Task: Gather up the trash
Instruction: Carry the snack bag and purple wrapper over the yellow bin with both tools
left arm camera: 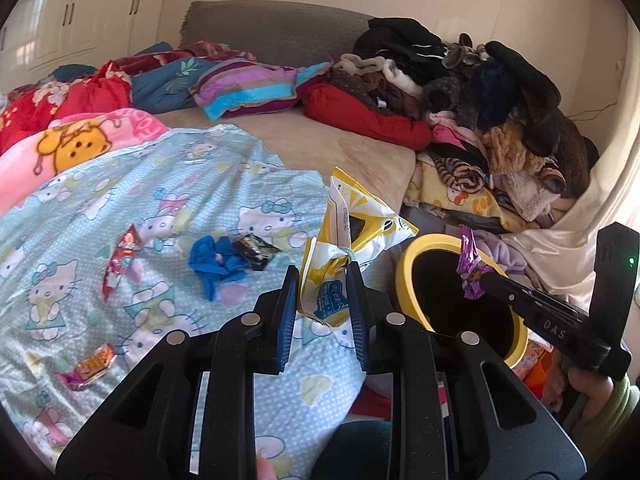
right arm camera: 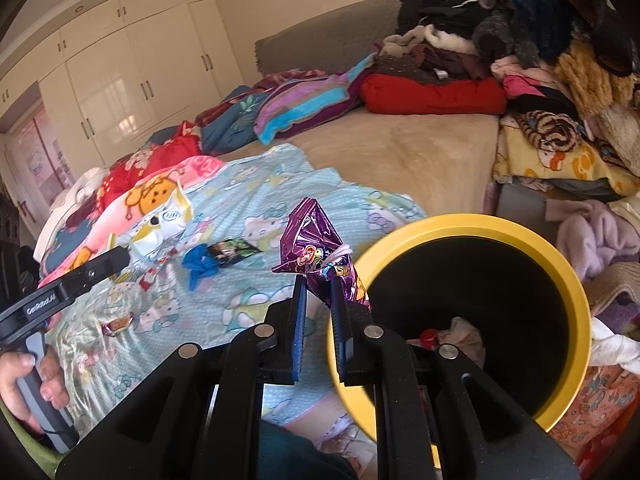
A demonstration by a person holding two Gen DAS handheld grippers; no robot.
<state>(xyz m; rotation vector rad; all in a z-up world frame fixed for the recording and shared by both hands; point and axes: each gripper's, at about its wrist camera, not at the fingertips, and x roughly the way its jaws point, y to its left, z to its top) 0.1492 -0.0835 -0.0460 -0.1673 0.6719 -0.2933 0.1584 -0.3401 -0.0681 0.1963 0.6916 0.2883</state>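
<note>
My left gripper [left arm camera: 323, 276] is shut on a yellow and white snack bag [left arm camera: 352, 236] and holds it above the Hello Kitty sheet [left arm camera: 160, 208], left of the yellow-rimmed bin [left arm camera: 404, 276]. My right gripper [right arm camera: 319, 288] is shut on a purple foil wrapper [right arm camera: 312, 240] at the bin's [right arm camera: 460, 226] left rim; the wrapper also shows in the left wrist view [left arm camera: 470, 266] over the bin's mouth. On the sheet lie a red wrapper [left arm camera: 120, 264], a blue crumpled glove [left arm camera: 216, 264], a dark wrapper [left arm camera: 256, 250] and a small orange wrapper [left arm camera: 90, 366].
The bin holds some trash, including a red cap [right arm camera: 429, 335]. A heap of clothes [left arm camera: 480, 120] fills the bed's right side. Pillows and blankets [left arm camera: 240, 88] lie at the headboard. White wardrobes [right arm camera: 120, 80] stand at the far left.
</note>
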